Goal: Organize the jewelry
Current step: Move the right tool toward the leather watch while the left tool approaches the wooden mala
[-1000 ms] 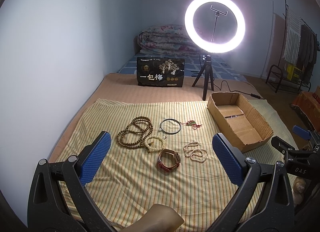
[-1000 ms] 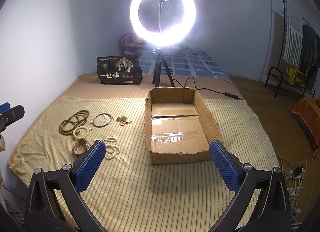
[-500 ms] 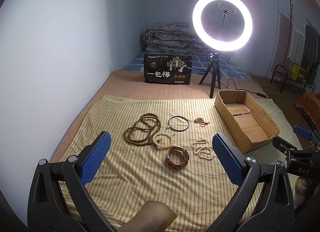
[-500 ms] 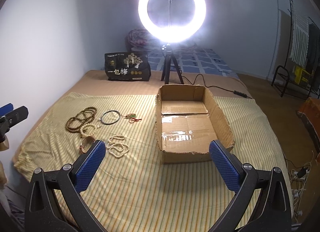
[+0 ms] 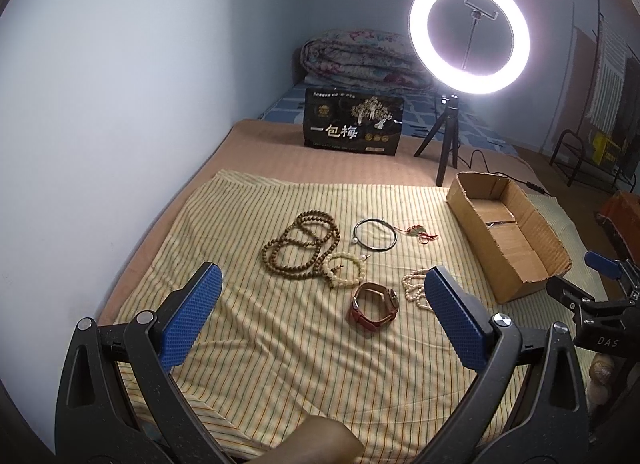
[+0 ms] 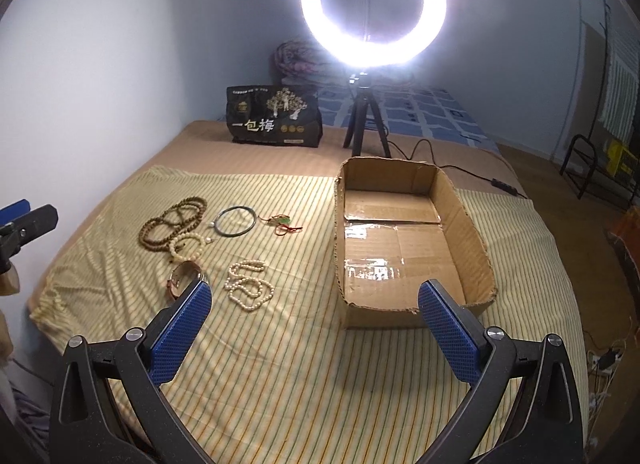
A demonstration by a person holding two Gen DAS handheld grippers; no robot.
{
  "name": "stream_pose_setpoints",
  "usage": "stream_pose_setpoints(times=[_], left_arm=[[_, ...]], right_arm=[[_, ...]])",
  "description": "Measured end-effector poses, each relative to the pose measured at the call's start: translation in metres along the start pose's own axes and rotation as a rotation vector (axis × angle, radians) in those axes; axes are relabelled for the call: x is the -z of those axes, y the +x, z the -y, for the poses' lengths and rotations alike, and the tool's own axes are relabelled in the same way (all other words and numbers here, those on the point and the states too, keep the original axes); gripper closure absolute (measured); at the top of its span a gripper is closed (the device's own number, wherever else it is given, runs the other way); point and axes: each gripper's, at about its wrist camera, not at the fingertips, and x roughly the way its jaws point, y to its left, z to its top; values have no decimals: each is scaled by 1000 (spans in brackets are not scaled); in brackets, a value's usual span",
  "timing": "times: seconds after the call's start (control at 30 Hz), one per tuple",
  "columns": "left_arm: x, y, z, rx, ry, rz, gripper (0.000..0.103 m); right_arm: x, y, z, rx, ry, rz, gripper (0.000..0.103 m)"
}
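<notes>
Room: bedroom, pale blue wall, bed (image 5: 256,143) used as the work surface, a lit ring light (image 6: 373,3) on a tripod at its far end, probably there to light the work.
Cloth: striped yellow sheet (image 6: 280,344) spread over the bed, likely so that small pieces show up and stay together.
Box: open cardboard box (image 6: 468,232) on the sheet's right side, flaps cut off, floor bare apart from tape; it looks like the place the jewelry is meant to go.
Jewelry: all out on the sheet left of the box, none in it. Brown bead necklace (image 5: 300,244) in loops, cream bead bracelet (image 5: 345,270) touching it, dark bangle (image 5: 375,235), red-corded charm (image 5: 418,232) just beside the bangle, leather watch (image 5: 374,306), pearl strand (image 6: 248,284) nearest the box.
Left gripper (image 5: 318,324): jaws wide apart, holding nothing, above the sheet's near edge with the watch between its blue pads.
Right gripper (image 6: 314,334): jaws wide apart, empty, aimed between the pearls and the box.
Unclear: a small glint on the box floor in the left view may be tape or an item; I cannot tell.
Stage: no piece lifted yet.
</notes>
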Motion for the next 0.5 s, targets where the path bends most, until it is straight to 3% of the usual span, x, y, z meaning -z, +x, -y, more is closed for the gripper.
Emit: stream_pose_setpoints(times=[0.5], left_arm=[[7, 31, -27, -31, -55, -66, 0]], right_arm=[[-24, 40, -31, -140, -180, -1, 0]])
